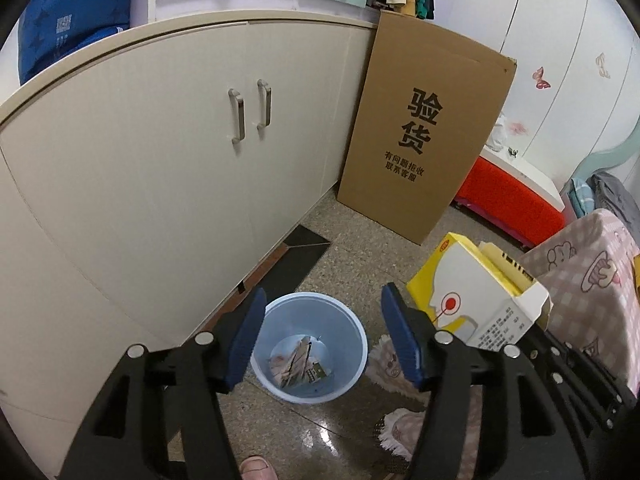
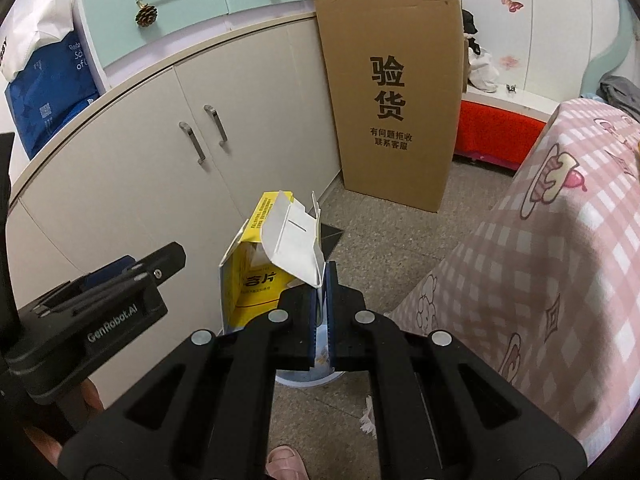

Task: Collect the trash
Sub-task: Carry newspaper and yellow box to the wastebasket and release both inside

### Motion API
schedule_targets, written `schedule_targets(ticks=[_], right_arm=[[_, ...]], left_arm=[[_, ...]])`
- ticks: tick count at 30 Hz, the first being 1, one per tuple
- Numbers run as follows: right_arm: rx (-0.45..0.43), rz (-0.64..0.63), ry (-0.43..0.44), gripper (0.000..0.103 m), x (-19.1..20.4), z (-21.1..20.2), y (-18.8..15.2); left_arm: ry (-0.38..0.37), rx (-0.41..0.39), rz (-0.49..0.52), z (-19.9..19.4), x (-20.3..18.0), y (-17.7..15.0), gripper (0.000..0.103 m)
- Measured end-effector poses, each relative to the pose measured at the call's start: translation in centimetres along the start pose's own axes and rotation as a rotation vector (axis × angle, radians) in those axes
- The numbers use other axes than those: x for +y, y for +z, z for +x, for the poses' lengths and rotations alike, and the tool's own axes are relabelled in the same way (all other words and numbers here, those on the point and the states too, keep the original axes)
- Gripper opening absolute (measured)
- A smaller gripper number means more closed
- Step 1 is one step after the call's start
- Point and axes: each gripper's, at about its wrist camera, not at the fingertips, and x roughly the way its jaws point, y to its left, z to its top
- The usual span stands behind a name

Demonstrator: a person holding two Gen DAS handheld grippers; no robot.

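Note:
A light blue trash bin stands on the floor by the cabinet, with crumpled wrappers in its bottom. My left gripper is open and empty, held above the bin with the jaws on either side of it. My right gripper is shut on the open flap of a yellow and white carton, holding it in the air over the bin, whose rim shows just below the jaws. The carton also shows at the right of the left wrist view.
A beige two-door cabinet runs along the left. A tall cardboard box leans at its end. A bed with a pink checked cover is on the right. Slippers lie beside the bin. A red box stands behind.

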Motion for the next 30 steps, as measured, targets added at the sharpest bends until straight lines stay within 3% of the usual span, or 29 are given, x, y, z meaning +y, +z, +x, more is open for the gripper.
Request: schedule_targets(ticks=[14,24,26,28,30], right_arm=[[-0.015,-0.032,0.051,0.004,2.4,-1.3,0.2],[-0.062,-0.011,0.086,0.006,3.5,1.8,2.0],[-0.042,-0.008,0.088,0.016,3.6,3.2,2.3],[-0.011,-0.003,0.077,0.072,3.4,4.3,2.2],[0.012,-0.002,0.084,0.071,3.3,5.0,1.9]], left_arm=[[0.047,-0.010,-0.049,-1.5,2.5,-0.7,0.067],[0.140,-0.017,-0.151,-1.4,5.9,-0.3,0.069],[0.170,-0.019,-0.167,-1.2,6.5,-0.2,0.069],[0.182,-0.010,-0.175,-0.9,6.8,-0.1,0.069],[0.180,0.001,-0.180,-0.6,7.0,-0.2,0.069]])
